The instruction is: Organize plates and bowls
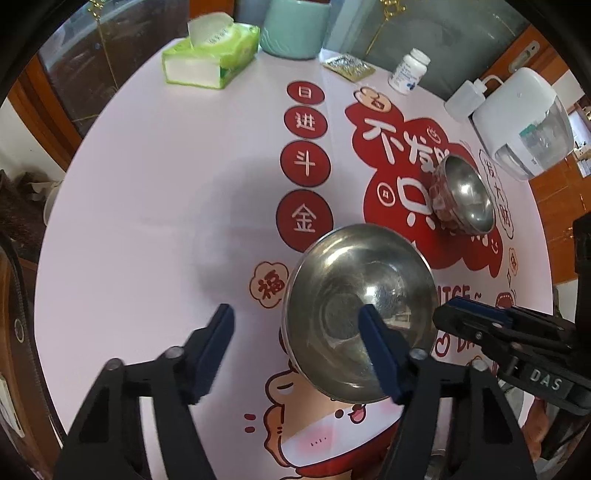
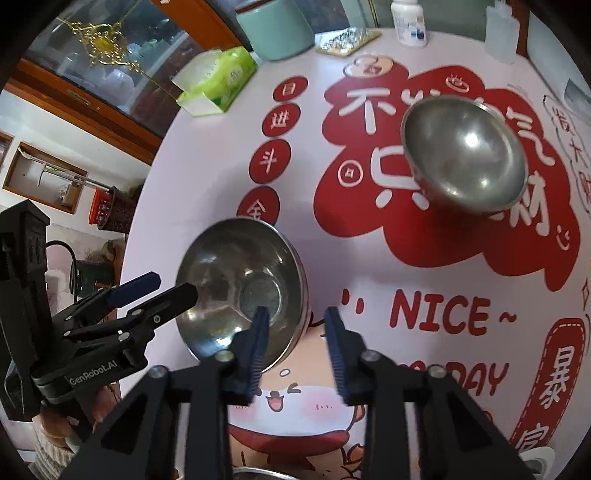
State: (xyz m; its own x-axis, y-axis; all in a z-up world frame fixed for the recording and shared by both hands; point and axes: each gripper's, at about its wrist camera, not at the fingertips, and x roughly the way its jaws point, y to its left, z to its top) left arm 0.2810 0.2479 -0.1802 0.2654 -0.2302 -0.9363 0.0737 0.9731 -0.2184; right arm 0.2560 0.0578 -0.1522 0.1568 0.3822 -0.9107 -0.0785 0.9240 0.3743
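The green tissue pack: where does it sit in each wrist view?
Left wrist: green tissue pack at upper left, on the table's far edge.
Right wrist: green tissue pack upper left of centre.
Shared landmark: the teal container just to its right.

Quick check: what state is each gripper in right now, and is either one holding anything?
Left gripper: open, astride the near steel bowl's left rim, not gripping.
Right gripper: open, astride that bowl's right rim, not gripping.

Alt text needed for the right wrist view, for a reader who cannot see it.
The right tool straddles the near rim of a steel bowl, its jaws apart, on a pink printed tablecloth. The left tool reaches in from the left; a second steel bowl sits farther back.
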